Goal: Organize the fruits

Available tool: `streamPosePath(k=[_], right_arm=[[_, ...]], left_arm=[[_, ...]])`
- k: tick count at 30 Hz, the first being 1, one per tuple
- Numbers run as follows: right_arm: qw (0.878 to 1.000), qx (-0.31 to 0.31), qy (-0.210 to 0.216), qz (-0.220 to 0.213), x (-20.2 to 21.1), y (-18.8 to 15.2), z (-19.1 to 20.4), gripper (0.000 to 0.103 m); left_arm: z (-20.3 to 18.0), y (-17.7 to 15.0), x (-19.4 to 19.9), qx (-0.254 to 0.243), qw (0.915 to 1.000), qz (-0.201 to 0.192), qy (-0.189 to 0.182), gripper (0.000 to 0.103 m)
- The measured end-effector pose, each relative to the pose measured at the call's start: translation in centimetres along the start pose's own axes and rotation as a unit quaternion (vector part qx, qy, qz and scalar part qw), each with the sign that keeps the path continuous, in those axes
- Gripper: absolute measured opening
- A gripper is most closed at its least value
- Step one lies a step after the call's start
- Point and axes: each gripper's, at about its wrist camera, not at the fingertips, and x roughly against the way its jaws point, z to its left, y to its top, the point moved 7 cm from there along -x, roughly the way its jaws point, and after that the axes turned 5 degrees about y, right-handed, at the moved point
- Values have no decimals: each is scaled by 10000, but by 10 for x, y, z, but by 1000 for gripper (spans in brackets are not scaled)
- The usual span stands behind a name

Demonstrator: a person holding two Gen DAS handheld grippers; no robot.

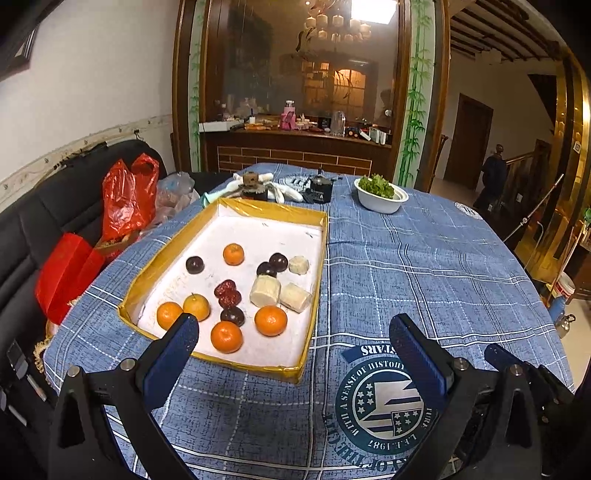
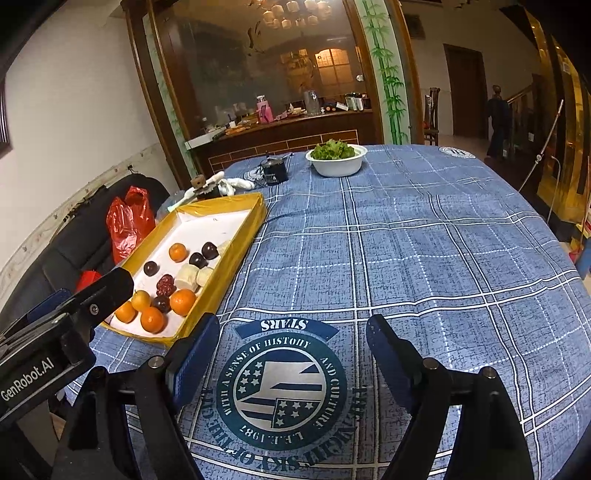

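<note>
Left hand-held gripper (image 1: 295,347) & right hand-held gripper (image 2: 293,343) both released, empty, above table (image 2: 424,258); fruit in tray (image 1: 236,206) center-left.

You are working under warm, rather dim indoor light. Its brightest source is the ceiling panel (image 1: 373,11) reflected with the chandelier (image 1: 338,27) in the big glass partition (image 1: 295,74), where it blows out to white. A softer amber glow comes from the lit window (image 2: 332,62) behind the glass. The checked cloth on the counter (image 2: 424,258) is evenly lit, with only faint shadows under the fruit in the yellow tray (image 1: 317,266). Both fisheye views bend straight lines hard toward the edges, and the corners fall to black. Detail is soft and grainy throughout, worst in the far room and on the gold doorway (image 1: 569,184), which shows streaky glare.
</note>
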Motion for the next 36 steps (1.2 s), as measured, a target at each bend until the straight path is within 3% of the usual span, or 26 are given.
streamPosePath(k=[19, 36], right_arm=[[9995, 121, -82, 268, -21, -9, 9, 86], [9990, 401, -107, 193, -20, -12, 23, 88]], left_arm=[[4, -10, -24, 112, 9991, 358, -202, 103], [12, -3, -16, 269, 9996, 100, -82, 103]])
